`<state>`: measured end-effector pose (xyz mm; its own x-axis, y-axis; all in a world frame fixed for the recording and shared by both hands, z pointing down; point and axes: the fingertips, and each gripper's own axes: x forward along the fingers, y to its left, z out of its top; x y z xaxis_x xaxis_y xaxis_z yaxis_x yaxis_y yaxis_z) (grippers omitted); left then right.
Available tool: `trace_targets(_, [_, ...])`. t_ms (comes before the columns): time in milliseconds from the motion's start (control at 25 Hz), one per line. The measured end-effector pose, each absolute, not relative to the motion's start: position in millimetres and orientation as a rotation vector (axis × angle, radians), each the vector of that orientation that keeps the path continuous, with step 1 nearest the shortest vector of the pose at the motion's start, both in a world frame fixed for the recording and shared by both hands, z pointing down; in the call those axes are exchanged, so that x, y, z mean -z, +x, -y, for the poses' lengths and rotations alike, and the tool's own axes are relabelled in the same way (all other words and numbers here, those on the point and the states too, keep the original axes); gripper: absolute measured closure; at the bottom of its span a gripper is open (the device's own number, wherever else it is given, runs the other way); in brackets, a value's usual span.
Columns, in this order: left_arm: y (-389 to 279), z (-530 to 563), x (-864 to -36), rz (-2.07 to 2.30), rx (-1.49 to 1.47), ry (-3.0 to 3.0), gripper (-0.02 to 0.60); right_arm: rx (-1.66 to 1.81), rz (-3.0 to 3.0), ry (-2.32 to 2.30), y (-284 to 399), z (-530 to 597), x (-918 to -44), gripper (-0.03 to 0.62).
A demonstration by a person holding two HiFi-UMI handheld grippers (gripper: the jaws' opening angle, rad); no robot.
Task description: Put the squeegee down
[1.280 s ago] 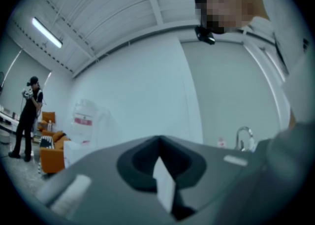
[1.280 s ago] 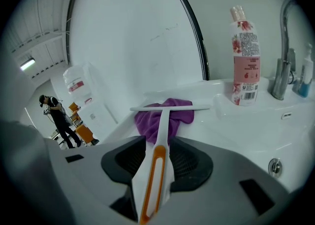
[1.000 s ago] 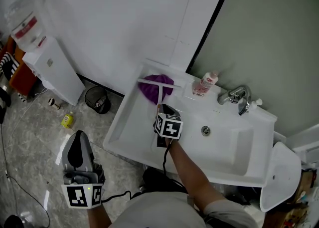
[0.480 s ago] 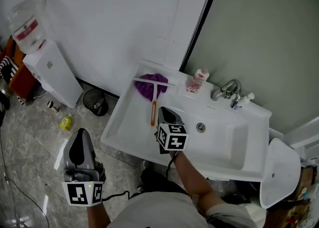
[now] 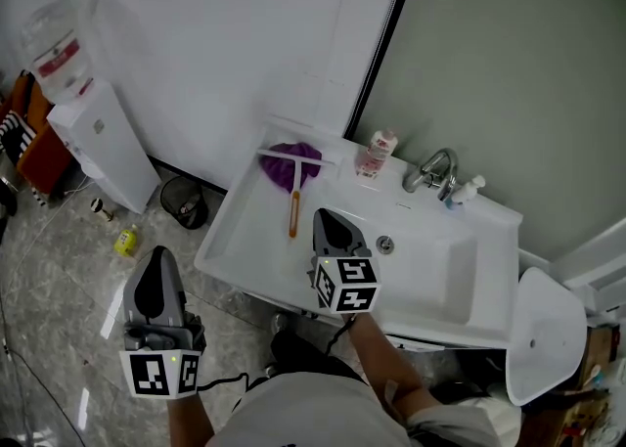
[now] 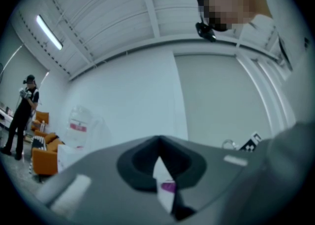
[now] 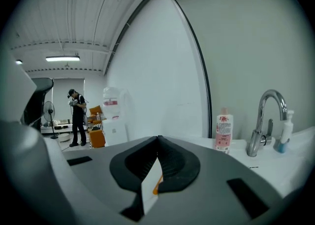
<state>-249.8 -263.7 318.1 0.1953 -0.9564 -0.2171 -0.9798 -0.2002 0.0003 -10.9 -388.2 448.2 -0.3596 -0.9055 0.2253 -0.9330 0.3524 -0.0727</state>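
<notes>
The squeegee [image 5: 292,210] lies in the left part of the white sink [image 5: 440,274], its orange handle pointing toward me. Its white blade rests on a purple cloth [image 5: 284,171] at the back rim. My right gripper [image 5: 328,218] hangs above the sink's front part, apart from the handle, shut with nothing in it. In the right gripper view [image 7: 157,152] the jaws meet, and a sliver of orange shows through the slit. My left gripper [image 5: 155,261] is down at the left over the floor, shut and empty. The left gripper view [image 6: 158,155] shows a bit of purple between its closed jaws.
A faucet [image 5: 430,173], a pink bottle [image 5: 372,154] and a small pump bottle [image 5: 465,191] stand on the sink's back rim. On the floor at the left are a water dispenser [image 5: 88,112], a bin [image 5: 183,202] and a yellow bottle [image 5: 125,240].
My right gripper has let go of the squeegee handle, shut, and drawn back and up toward the sink's front edge. The squeegee stays lying in the basin. The left gripper has hardly shifted.
</notes>
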Motion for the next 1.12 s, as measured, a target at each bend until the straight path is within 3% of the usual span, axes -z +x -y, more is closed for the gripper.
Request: trace_targets(1120, [-242.9,190.2,-295.3,-1.814,-0.328,-2.318,0.574,0.06,2.603,1.788,0.8,257.5,-340.9,0.592])
